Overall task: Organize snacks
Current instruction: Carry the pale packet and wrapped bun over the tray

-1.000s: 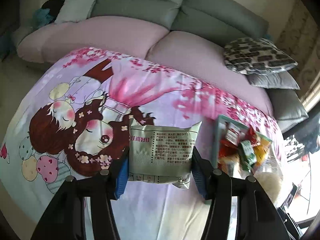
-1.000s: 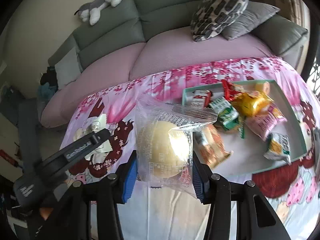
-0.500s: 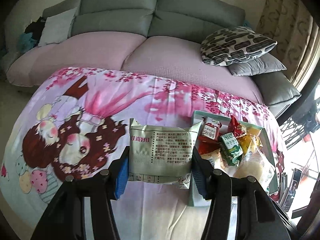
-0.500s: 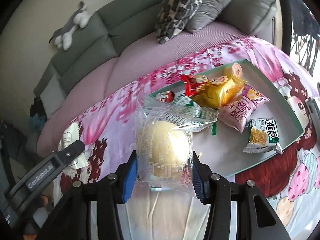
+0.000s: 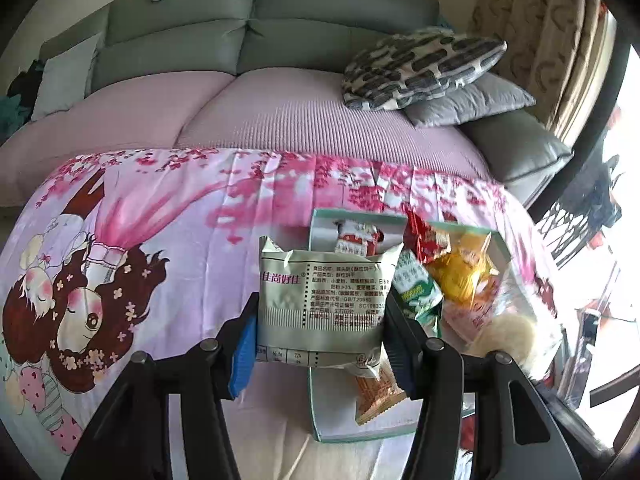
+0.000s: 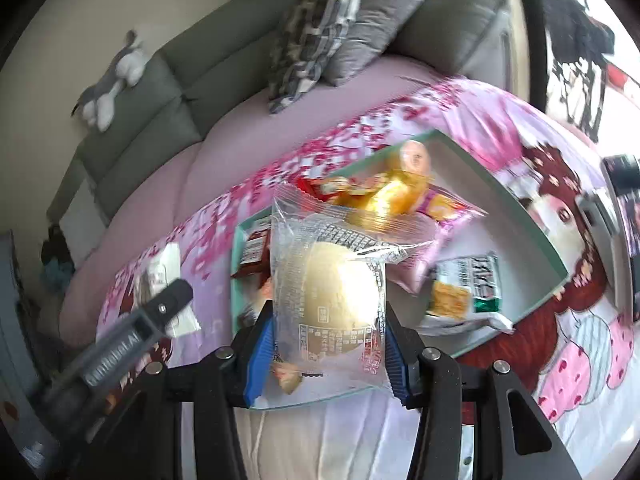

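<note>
My left gripper (image 5: 320,344) is shut on a silver-grey biscuit packet (image 5: 320,304) and holds it above the left edge of the teal tray (image 5: 314,408). My right gripper (image 6: 326,356) is shut on a clear-wrapped round bun (image 6: 328,300) and holds it over the tray's near left part (image 6: 560,276). The tray holds several snack packets: a red one (image 5: 356,236), a green one (image 5: 416,288), a yellow one (image 6: 392,196) and a white-green one (image 6: 468,292). The left gripper with its packet shows at the left of the right wrist view (image 6: 132,328).
The tray lies on a table covered by a pink cartoon cloth (image 5: 140,240). Behind it is a sofa with a pink seat cover (image 5: 280,112), patterned and grey cushions (image 5: 420,68) and a plush toy (image 6: 116,76). A window and railing are at the right (image 5: 592,208).
Both grippers have moved right toward the tray, each keeping its packet. The bun now hangs over the tray; the biscuit packet has reached the tray's left edge.
</note>
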